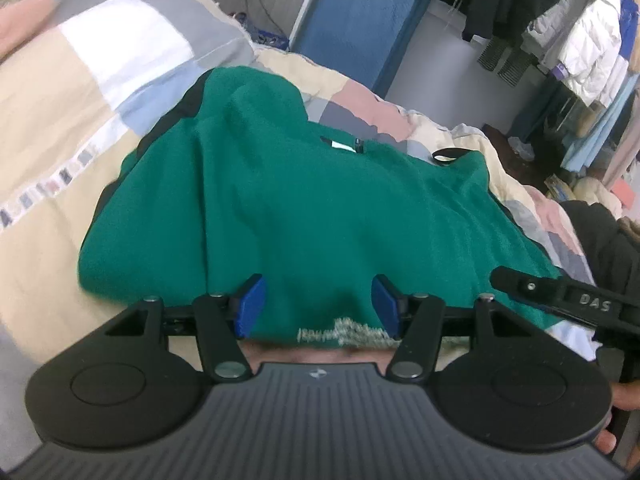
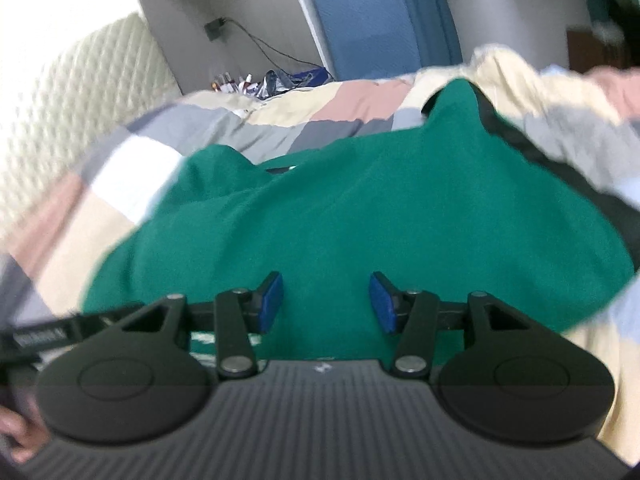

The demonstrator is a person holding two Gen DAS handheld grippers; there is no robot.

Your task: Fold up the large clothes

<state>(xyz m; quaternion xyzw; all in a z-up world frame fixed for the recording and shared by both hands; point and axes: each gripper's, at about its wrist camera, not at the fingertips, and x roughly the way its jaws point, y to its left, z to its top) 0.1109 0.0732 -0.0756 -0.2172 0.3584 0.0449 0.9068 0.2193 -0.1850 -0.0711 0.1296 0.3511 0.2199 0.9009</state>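
Blue pads [image 1: 251,307] of the left gripper [image 1: 318,308] sit closest to the lens in the left wrist view, jaws spread wide with nothing pinched; the hem of the green fleece garment [image 1: 304,208] lies between and below them, and whether the pads touch the cloth cannot be told. At the hem, by 6 o'clock, a pale embroidered patch [image 1: 348,332] shows. From there the garment runs up toward 12 o'clock across a patchwork quilt [image 1: 60,128] (beige, grey, pink and white squares), with black trim [image 1: 188,106] along its 10 o'clock edge. At 3 o'clock a black finger of the right gripper [image 1: 560,292] reaches in over the cloth.

Seen from the right wrist, the right gripper [image 2: 326,302] also stands with jaws apart, gripping nothing, over the same green fleece, which fills the middle of a blurred frame. Toward 12 o'clock stands a blue padded panel [image 2: 372,20], at 10 o'clock a quilted cream headboard [image 2: 80,92]. At 2 o'clock in the left view, clothes hang on a rack [image 1: 580,40].
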